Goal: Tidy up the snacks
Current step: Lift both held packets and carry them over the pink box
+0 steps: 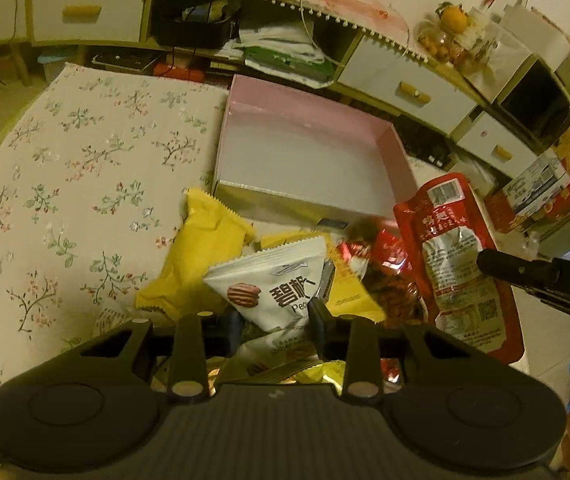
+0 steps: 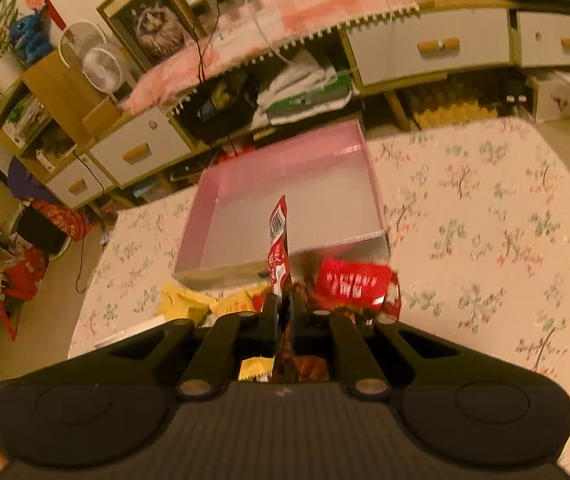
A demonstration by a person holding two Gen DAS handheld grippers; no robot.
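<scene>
While the left gripper [image 1: 275, 318] hangs with fingers spread over the white triangular pecan packet [image 1: 273, 286] and yellow crinkled wrappers [image 1: 201, 256] heaped on the floral cloth [image 1: 65, 184], the right gripper [image 2: 283, 312] pinches a flat red foil pouch [image 2: 279, 240] edge-on — held above the pile, just short of the empty pink cardboard box [image 2: 285, 184]. Light, limp and probably slippery, it seems best gripped at the sealed lower edge — as now.
</scene>
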